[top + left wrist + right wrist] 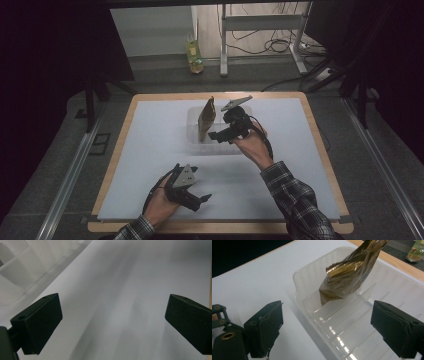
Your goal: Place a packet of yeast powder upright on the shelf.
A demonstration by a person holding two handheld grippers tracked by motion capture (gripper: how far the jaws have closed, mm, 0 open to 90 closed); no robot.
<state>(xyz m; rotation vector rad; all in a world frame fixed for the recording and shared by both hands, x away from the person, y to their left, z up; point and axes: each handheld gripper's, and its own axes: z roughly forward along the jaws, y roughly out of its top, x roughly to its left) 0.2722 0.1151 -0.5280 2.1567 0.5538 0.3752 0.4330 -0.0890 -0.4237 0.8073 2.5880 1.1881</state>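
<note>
One crinkled gold foil packet (pixel 348 275) stands in one clear plastic tray (pixel 312 275), just beyond the right gripper (pixel 325 330), whose jaws are released and empty. The left gripper (pixel 112 320) gapes too, over one white mat (pixel 120 277).

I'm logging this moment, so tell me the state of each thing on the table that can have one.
Gold foil packet: standing upright, leaning, in an end slot of the rack.
Clear plastic divider rack: flat on the table, other slots empty.
Right gripper: open, nothing between its jaws, just in front of the rack.
Left gripper: open, empty, above the bare white table.
</note>
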